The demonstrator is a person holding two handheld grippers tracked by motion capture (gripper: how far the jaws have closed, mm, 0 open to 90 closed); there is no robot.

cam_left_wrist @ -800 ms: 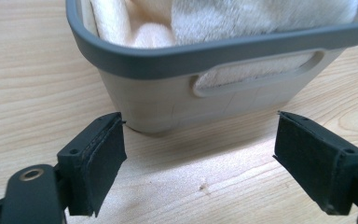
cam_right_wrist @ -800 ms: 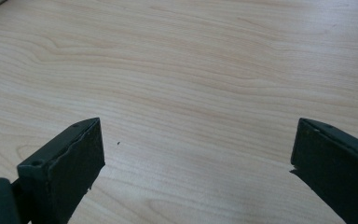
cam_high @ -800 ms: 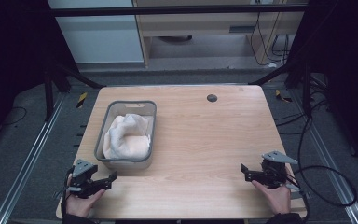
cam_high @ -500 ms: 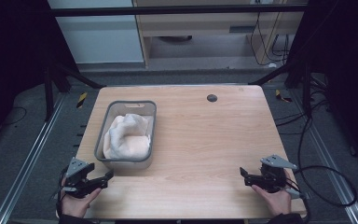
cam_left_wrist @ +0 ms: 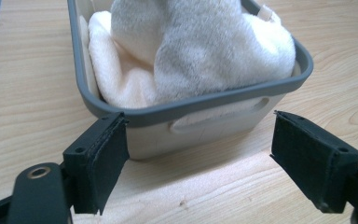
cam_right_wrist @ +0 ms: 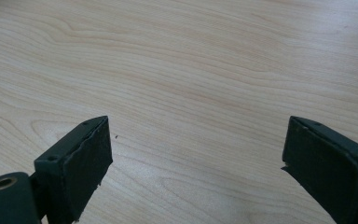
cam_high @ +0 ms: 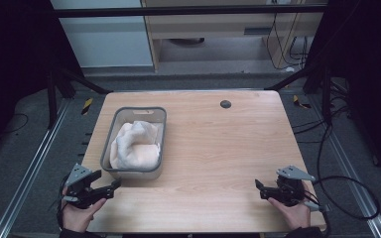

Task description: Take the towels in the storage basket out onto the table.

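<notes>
Left claw (cam_high: 110, 187) drifts back toward desk (cam_high: 218, 148) near edge, wide open, empty, facing basket (cam_left_wrist: 191, 109) of towel (cam_left_wrist: 200, 51); right claw (cam_high: 261, 189) open, idle. Looks like pre-approach.

Grey bin (cam_high: 108, 167) at nine o'clock, cream-white fluffy towel (cam_high: 135, 146) inside, pale wood-grain table (cam_high: 228, 148), black left gripper (cam_high: 110, 187) at seven o'clock, black right gripper (cam_high: 259, 189) at five o'clock, dark round grommet (cam_high: 225, 104) at twelve o'clock
</notes>
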